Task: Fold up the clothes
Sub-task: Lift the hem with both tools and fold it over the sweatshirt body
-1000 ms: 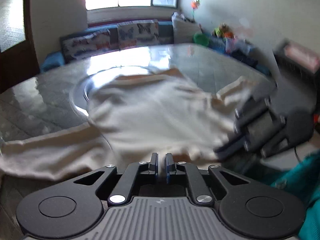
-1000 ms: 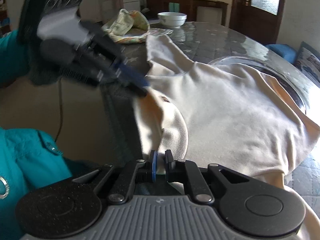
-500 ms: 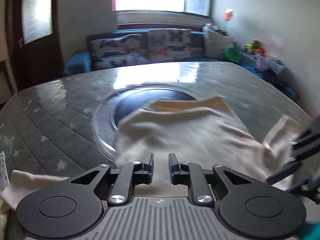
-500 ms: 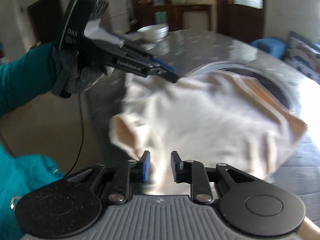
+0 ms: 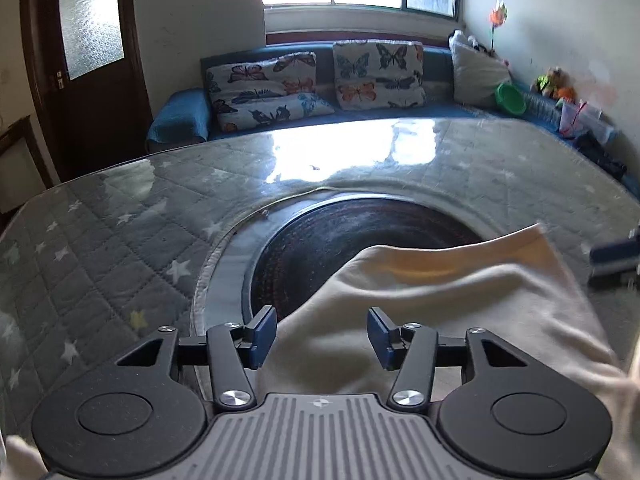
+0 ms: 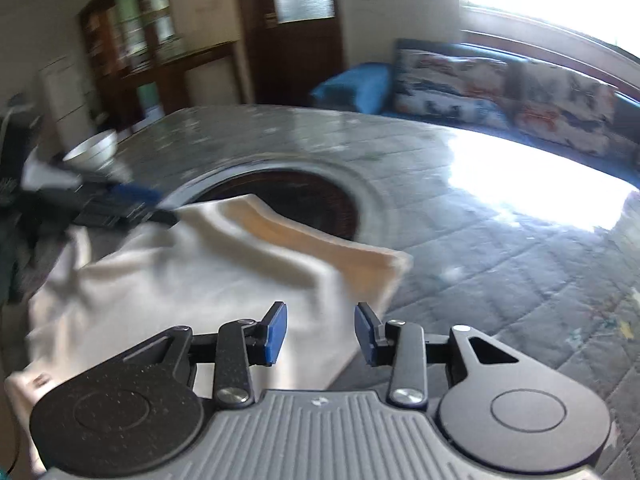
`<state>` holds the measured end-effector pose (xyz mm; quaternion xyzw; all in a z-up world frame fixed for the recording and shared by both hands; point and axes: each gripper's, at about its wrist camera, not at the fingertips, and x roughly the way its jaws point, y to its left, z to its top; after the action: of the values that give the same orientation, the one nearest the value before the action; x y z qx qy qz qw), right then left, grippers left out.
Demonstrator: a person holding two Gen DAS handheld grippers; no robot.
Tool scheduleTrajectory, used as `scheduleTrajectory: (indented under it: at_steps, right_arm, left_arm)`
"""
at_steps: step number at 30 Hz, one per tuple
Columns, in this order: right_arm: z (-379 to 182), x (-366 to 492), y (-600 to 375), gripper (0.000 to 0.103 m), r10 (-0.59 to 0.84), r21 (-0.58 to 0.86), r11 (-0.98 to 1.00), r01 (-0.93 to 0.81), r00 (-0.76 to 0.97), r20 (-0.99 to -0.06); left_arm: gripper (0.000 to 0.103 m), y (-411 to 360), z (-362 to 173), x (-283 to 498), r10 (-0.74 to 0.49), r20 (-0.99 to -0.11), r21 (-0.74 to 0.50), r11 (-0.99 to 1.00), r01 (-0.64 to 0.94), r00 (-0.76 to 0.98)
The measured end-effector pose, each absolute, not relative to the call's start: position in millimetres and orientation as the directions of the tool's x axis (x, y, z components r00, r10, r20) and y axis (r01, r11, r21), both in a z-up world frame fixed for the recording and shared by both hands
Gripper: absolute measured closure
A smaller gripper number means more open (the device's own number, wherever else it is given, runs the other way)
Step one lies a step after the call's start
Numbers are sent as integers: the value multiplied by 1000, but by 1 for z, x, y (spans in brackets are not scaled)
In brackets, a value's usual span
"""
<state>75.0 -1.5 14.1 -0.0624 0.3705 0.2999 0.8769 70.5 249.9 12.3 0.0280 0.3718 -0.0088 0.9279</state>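
Both claws spread, empty, above the cream garment (image 5: 460,312).
Advice: regrip the far hem (image 6: 320,240) evenly with left claw (image 5: 322,338) and right claw (image 6: 320,334).

No words, numbers or brand names can be read anywhere in either view. The only mark is a small round emblem on the ribbed grey body behind each claw, too small to make out. The right wrist view is blurred, so any print there may simply be lost.
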Motion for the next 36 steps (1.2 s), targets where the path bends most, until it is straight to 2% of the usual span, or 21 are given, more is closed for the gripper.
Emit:
scheduleTrajectory:
  at_steps: [6, 7, 9, 10, 13, 16, 19, 21, 24, 28, 30, 36]
  right_arm:
    - [0, 114, -14, 65, 458, 168, 854, -493, 558, -692]
    - [-3, 119, -16, 65, 458, 176, 856, -486, 554, -695]
    - [-8, 127, -15, 65, 462, 192, 856, -481, 542, -702]
    - [-11, 130, -15, 65, 463, 196, 855, -479, 538, -704]
    - [-17, 135, -13, 70, 462, 201, 857, -474, 533, -709]
    - [-19, 135, -11, 74, 461, 203, 859, -470, 536, -707]
    - [-21, 135, -10, 76, 461, 201, 859, -471, 538, -706]
    - [-20, 135, -10, 76, 460, 200, 859, -471, 538, -706]
    - [-19, 135, -9, 76, 460, 200, 859, -471, 539, -706]
    - [-19, 135, -8, 76, 458, 194, 859, -473, 541, -706]
    - [-19, 135, -7, 76, 457, 193, 859, -474, 541, -706]
    - [-19, 136, -6, 75, 453, 186, 861, -474, 545, -705]
  left_arm:
    - [51, 250, -5, 88, -16, -720, 39, 997, 63, 693]
    - [56, 250, -5, 89, -27, -719, 32, 997, 71, 694]
    - [86, 249, -5, 89, -47, -713, 21, 996, 88, 700]
    - [94, 248, -4, 88, -41, -706, 30, 996, 88, 707]
    - [98, 241, 2, 79, -32, -674, 64, 993, 102, 738]
    - [99, 223, 12, 59, -72, -621, 105, 979, 174, 780]
    - [98, 202, 18, 33, -201, -609, 99, 941, 324, 768]
    - [93, 189, 16, 22, -290, -629, 86, 896, 435, 722]
    - [81, 177, 14, 9, -322, -631, 110, 864, 492, 706]
    - [73, 191, 24, 13, -272, -598, 84, 914, 397, 754]
    - [58, 203, 24, 21, -226, -613, 51, 945, 324, 757]
    - [58, 225, 6, 38, -161, -704, -48, 982, 180, 692]
